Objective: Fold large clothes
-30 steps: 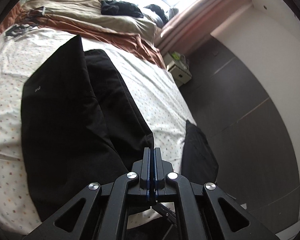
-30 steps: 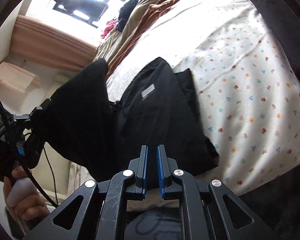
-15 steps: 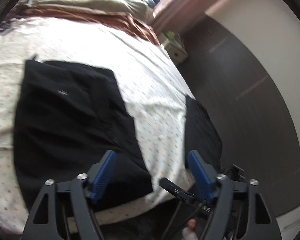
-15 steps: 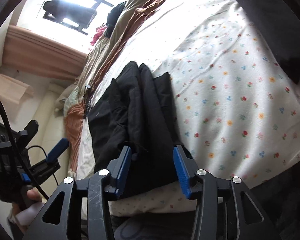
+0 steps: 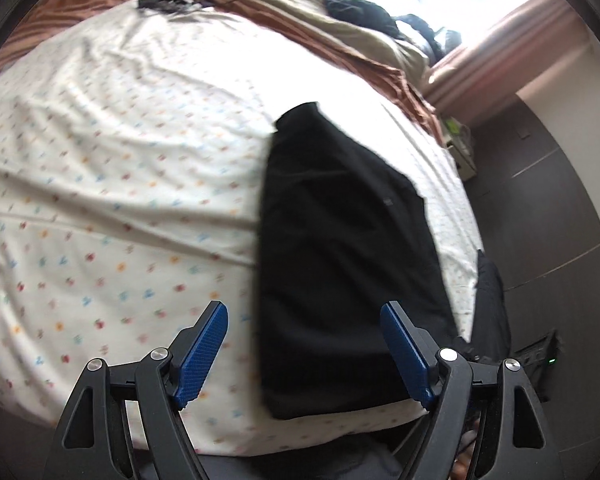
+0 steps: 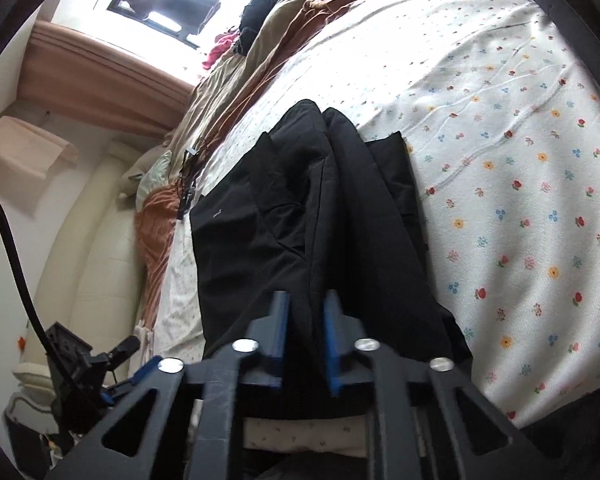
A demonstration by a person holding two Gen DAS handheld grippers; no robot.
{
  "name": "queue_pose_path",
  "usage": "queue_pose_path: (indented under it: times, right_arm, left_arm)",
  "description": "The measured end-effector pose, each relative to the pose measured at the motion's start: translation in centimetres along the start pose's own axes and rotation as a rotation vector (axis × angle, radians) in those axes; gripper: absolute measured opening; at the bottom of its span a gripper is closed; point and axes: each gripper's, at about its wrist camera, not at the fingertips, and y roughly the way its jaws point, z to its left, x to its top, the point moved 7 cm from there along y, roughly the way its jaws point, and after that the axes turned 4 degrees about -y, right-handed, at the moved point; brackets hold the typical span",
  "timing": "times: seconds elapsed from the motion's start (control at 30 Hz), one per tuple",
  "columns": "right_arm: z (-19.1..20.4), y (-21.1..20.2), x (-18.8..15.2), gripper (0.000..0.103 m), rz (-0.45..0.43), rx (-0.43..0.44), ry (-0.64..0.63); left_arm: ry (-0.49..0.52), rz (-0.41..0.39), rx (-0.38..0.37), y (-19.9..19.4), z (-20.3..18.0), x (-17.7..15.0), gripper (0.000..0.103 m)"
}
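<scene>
Near the front edge of the bed [image 5: 100, 208], on its flowered sheet, a black garment [image 5: 340, 264] is lying folded lengthwise; the left gripper [image 5: 304, 354] is hovering with fingers [image 5: 202, 354] spread wide, gripping nothing — the right gripper [image 6: 305, 336] is closing, its fingers [image 6: 280, 328] pinching a raised ridge of the garment's near hem.

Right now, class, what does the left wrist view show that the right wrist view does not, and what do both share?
Only the left wrist view shows the dark wood-panelled wall and the open left gripper with nothing between its blue pads. Only the right wrist view shows the cream padded headboard and the right gripper closing on the garment's raised fold. Both show the black folded garment on the white flower-print bedsheet.
</scene>
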Motion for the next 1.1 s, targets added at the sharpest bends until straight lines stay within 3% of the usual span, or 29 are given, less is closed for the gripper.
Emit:
queue_pose_path:
  times: [0.23,0.4,0.5,0.77,0.87,0.97,1.1]
  right_arm:
    - [1.3,-2.8,-0.3,0.007,-0.077,0.043,-0.019]
    - [-0.9,-3.5,-1.4,0.007,-0.071,0.034,0.025]
    - [-3.0,-3.3,-2.3,0.006,-0.057,0.025,0.071]
    - [-4.7,-3.3,-4.2,0.006,-0.025,-0.02,0.07]
    - [-5.4,-3.1,-3.8,0.013,0.001,-0.057,0.096]
    - [-4.4,-4.9,-1.6,0.031,-0.055,-0.155,0.007]
    - [-2.1,-5.1,2.0,0.035,-0.076,-0.1,-0.058]
  left_arm:
    - [-0.019,0.09,0.019,3.0,1.5,-2.1,0.06]
    - [0.008,0.136,0.026,4.7,1.0,-3.8,0.059]
    - [0.029,0.168,0.011,5.5,0.2,-4.7,0.05]
    - [0.088,0.215,-0.012,6.7,-1.1,-5.9,0.05]
    - [0.086,0.216,-0.004,7.2,-0.9,-5.5,0.05]
    - [0.067,0.198,-0.014,6.8,-0.6,-4.5,0.05]
    - [0.053,0.153,-0.005,6.5,-0.4,-2.3,0.05]
